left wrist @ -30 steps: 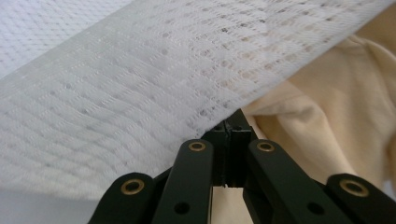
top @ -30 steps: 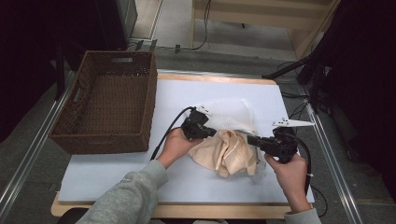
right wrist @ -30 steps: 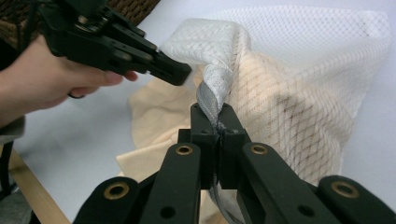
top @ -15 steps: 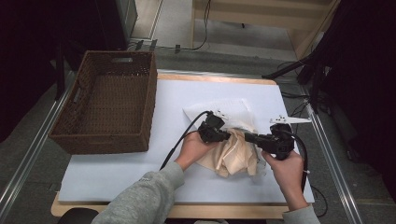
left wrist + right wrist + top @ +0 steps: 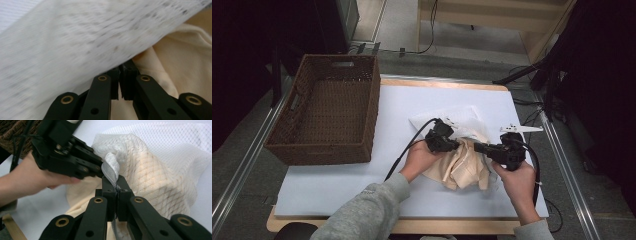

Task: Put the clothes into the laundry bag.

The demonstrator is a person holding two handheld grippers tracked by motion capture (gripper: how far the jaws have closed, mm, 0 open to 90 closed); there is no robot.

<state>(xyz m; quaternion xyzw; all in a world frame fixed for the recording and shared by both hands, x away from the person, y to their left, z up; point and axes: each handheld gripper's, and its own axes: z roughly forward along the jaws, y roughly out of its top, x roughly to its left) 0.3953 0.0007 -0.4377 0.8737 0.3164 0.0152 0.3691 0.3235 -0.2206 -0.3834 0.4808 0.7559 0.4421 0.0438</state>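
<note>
One white mesh bag (image 5: 160,157), fine netting, soft and crumpled, lying mid-table on white sheet (image 5: 362,200), partly drawn over one cream cloth (image 5: 459,167), smooth, folded in loose creases. Right gripper (image 5: 117,188) clenched on bag's hem strip. Left gripper (image 5: 121,75) jaws pressed together on the mesh edge, just beside the right. One brown wicker basket (image 5: 367,115), rectangular, woven, well apart at table's left. No legible writing.
</note>
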